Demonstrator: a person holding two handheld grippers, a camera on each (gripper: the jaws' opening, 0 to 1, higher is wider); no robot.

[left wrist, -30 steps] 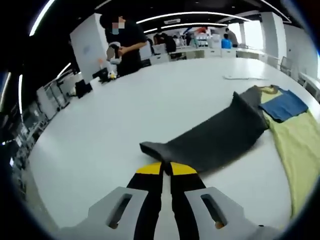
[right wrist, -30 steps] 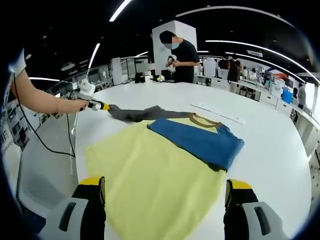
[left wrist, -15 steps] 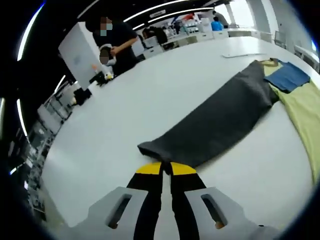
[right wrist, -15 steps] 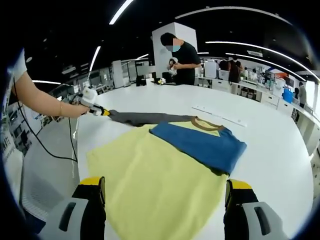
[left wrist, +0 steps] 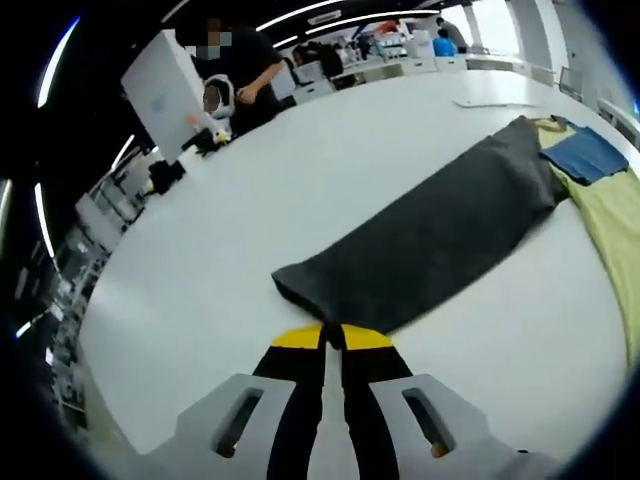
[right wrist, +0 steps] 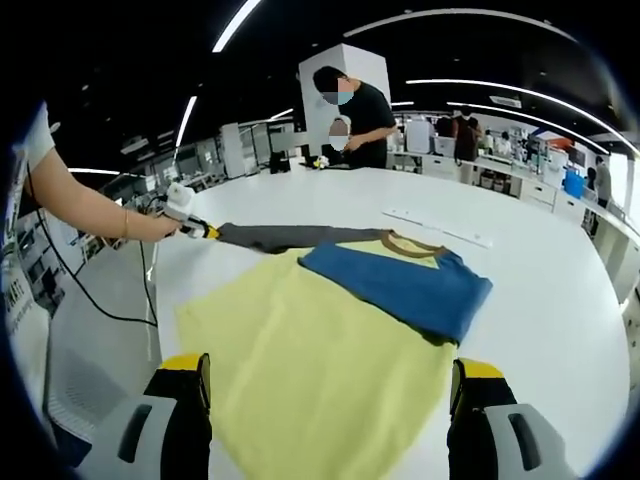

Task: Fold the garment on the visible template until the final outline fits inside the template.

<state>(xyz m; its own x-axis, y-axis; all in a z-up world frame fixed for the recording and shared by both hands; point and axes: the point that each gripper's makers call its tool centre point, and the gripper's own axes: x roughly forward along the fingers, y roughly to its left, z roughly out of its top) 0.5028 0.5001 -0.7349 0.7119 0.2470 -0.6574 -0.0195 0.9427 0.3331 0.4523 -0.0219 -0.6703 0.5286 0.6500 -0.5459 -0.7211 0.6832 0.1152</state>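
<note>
one dark grey sleeve (left wrist: 440,235) now lies stretched flat across the white surface (left wrist: 250,210), drawn out over the last second by the left tongs (left wrist: 333,338) clamped on its cuff, while the right tongs (right wrist: 330,385) hang apart above the yellow garment (right wrist: 310,370), so folding seems barely begun.

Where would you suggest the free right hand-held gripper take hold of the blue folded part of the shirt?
Probably the blue panel's near corner, approached from the right hand-held gripper's own side. That corner lies flat on the yellow sheet with an exposed edge, facing the open jaws.
</note>
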